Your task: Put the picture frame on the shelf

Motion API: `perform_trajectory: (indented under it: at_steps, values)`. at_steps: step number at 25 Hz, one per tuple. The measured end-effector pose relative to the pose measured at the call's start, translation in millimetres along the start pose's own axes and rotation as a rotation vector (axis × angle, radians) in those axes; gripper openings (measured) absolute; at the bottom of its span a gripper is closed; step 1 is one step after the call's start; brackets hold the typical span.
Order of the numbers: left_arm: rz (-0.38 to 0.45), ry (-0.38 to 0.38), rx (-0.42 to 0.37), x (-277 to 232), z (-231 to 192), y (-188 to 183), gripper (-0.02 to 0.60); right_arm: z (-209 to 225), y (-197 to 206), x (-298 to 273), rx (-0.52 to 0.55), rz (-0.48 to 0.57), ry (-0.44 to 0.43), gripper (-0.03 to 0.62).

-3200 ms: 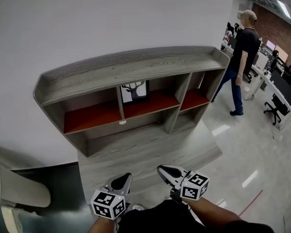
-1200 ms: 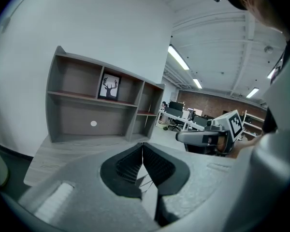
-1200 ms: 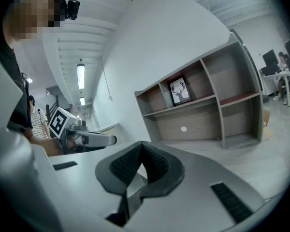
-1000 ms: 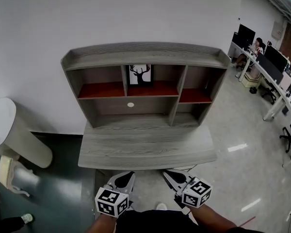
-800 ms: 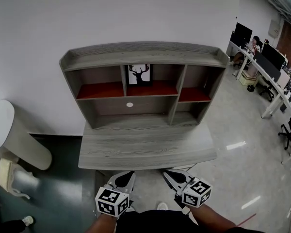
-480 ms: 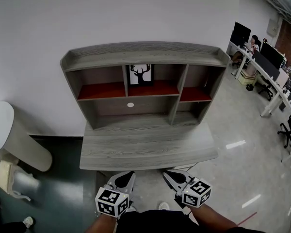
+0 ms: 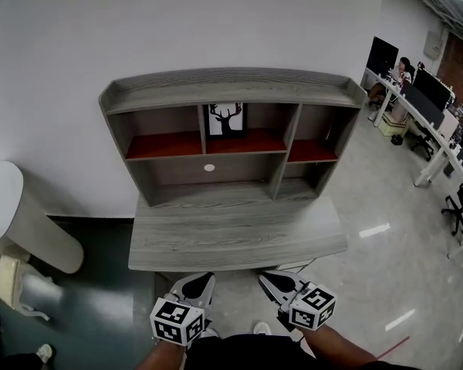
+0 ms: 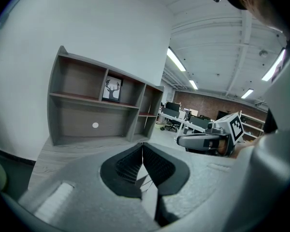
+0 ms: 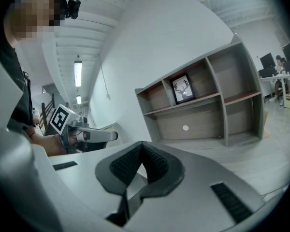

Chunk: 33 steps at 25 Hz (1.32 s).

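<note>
The picture frame [image 7: 226, 119], white with a black deer head, stands upright on the red board in the middle upper compartment of the grey wooden shelf [image 7: 231, 87]. It also shows in the left gripper view as the frame [image 8: 112, 89] and in the right gripper view as the frame [image 9: 182, 88]. Both grippers hang low before the desk [image 7: 235, 233], far from the shelf. My left gripper [image 7: 194, 285] is shut with nothing in it, its jaws meeting at the tip [image 8: 142, 146]. My right gripper [image 7: 274, 277] is shut and empty too [image 9: 141, 145].
A white rounded chair back [image 7: 15, 214] stands at the left on the dark floor. Office desks with monitors and a seated person [image 7: 405, 72] fill the right background. A small white disc [image 7: 209, 167] marks the lower shelf's back panel.
About three seconds ago the view was tilted and a person walked at the right; now the shelf is seen square on. Both grippers stay in place, shut.
</note>
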<state>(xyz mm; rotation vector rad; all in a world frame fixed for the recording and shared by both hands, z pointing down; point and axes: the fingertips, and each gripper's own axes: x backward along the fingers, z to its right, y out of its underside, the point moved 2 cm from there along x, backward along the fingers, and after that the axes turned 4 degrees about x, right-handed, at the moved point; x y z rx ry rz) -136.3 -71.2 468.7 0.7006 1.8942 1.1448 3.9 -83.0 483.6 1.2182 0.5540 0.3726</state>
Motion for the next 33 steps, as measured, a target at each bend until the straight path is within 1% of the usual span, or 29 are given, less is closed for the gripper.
perform_trajectory:
  at_steps: [20,33]
  values:
    - [0.006,0.0,-0.015,-3.2,0.6,-3.5,0.009,1.8,1.5,-0.9,-0.012,0.009,-0.003,0.014]
    - [0.014,-0.001,-0.011,-3.7,0.9,-5.7,0.009,2.3,0.9,-1.4,-0.009,0.009,-0.006,0.014]
